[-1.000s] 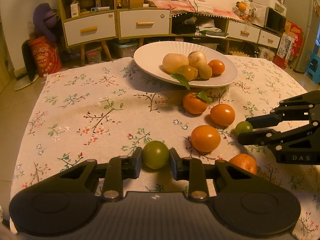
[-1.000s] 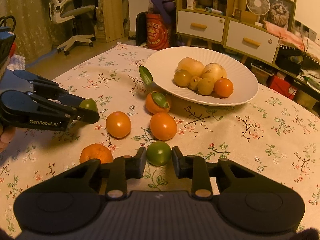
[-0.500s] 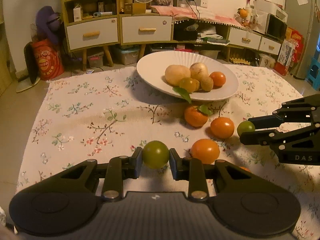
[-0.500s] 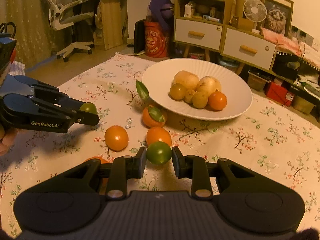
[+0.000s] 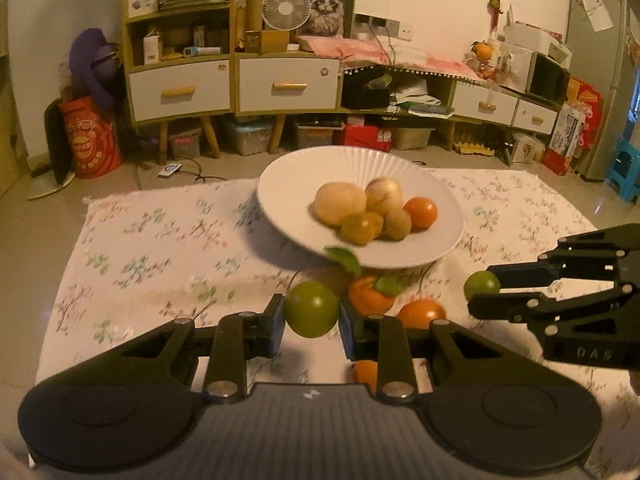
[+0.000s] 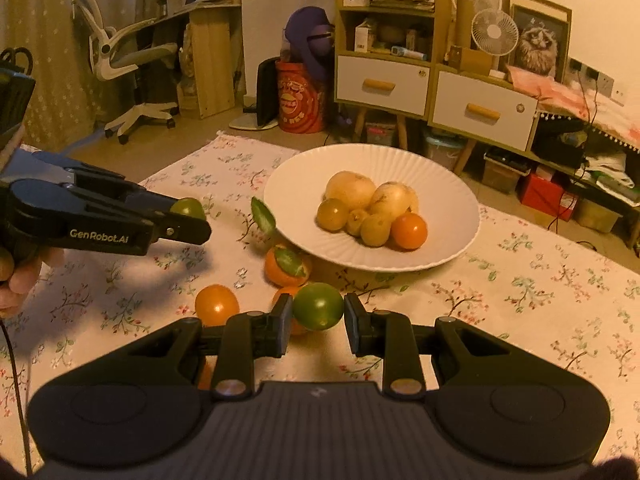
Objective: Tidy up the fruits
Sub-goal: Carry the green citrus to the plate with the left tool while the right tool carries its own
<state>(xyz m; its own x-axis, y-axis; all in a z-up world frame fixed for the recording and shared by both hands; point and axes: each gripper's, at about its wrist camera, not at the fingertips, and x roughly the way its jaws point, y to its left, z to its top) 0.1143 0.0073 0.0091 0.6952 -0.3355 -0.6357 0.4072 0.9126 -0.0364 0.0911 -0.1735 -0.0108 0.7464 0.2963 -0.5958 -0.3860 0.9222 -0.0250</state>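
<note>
My left gripper [image 5: 312, 316] is shut on a green tomato [image 5: 311, 314] and holds it above the table, short of the white plate [image 5: 292, 188]. My right gripper [image 6: 318, 316] is shut on another green tomato [image 6: 319, 311], also lifted. Each gripper shows in the other view: the right gripper [image 5: 482, 286] with its tomato [image 5: 481, 285], the left gripper [image 6: 192, 216] with its tomato [image 6: 187, 207]. The plate [image 6: 448, 204] holds several yellowish fruits and an orange tomato [image 6: 409, 231].
A leafy orange [image 6: 286, 266] and orange tomatoes [image 6: 216, 305] lie on the floral tablecloth [image 6: 540, 280] in front of the plate. Cabinets [image 5: 288, 88], a fan and an office chair [image 6: 128, 56] stand beyond the table.
Both grippers have lifted their green tomatoes off the table and moved forward toward the plate. The loose fruits on the cloth now sit lower and nearer in both views.
</note>
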